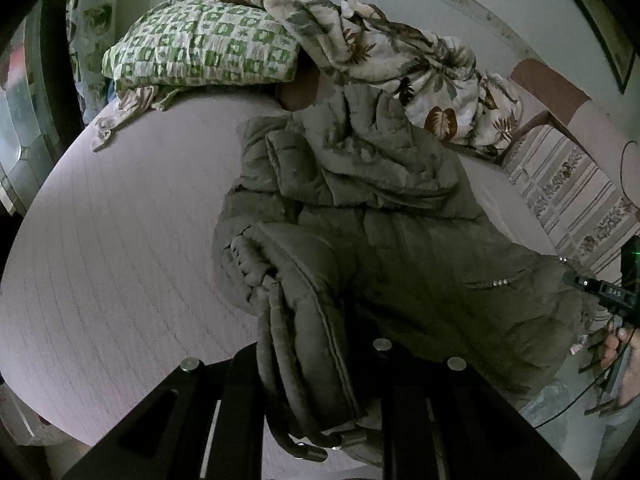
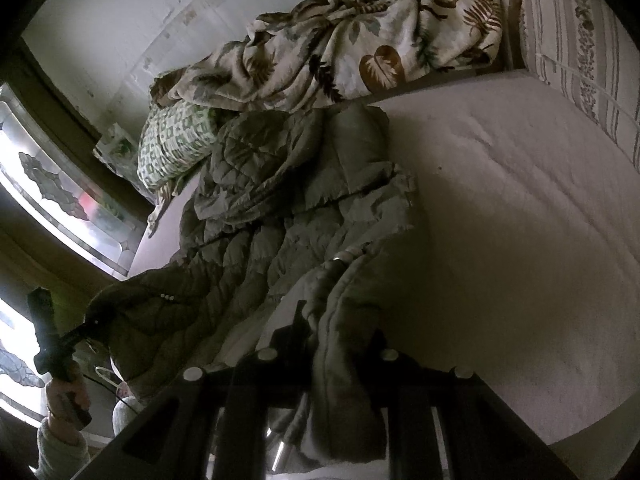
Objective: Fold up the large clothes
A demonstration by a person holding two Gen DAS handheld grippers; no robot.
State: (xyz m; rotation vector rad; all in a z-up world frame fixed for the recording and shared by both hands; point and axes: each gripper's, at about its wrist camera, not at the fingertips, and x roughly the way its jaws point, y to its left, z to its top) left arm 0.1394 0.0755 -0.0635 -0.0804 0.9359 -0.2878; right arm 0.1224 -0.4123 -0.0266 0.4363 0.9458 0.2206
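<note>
Garment: a large olive quilted coat (image 1: 360,208) is laid lengthwise on the pale bed (image 1: 120,240), with its collar end towards the pillows and its hem end raised off the mattress.
Left gripper: the left gripper (image 1: 316,420) is seen clamped together on a thick bunch of hem fabric, with a cord and metal toggle hanging beside the fingers.
Right gripper: the right gripper (image 2: 332,408) is likewise closed on a fold of the opposite hem corner; a drawcord end is caught near it.
Span between grips: the hem is held stretched between the two tools, and each tool is visible at the edge of the other's view.
Surroundings: a leaf-print blanket (image 1: 420,68) and a green checked pillow (image 1: 200,48) are heaped beyond the collar, touching or just beside it; a striped pillow (image 2: 580,52) lies well apart.
Handling, judged: the coat is judged soft, bulky and fairly heavy for cloth; the padding is expected to spring back and resist a sharp crease, and the smooth shell may slide on itself.
Where to hold, judged: seams and the bound hem edge are judged the firmest purchase; a grip on shell alone is likely to slip.
Risk, judged: dangling cords may be trapped in the fold.
</note>
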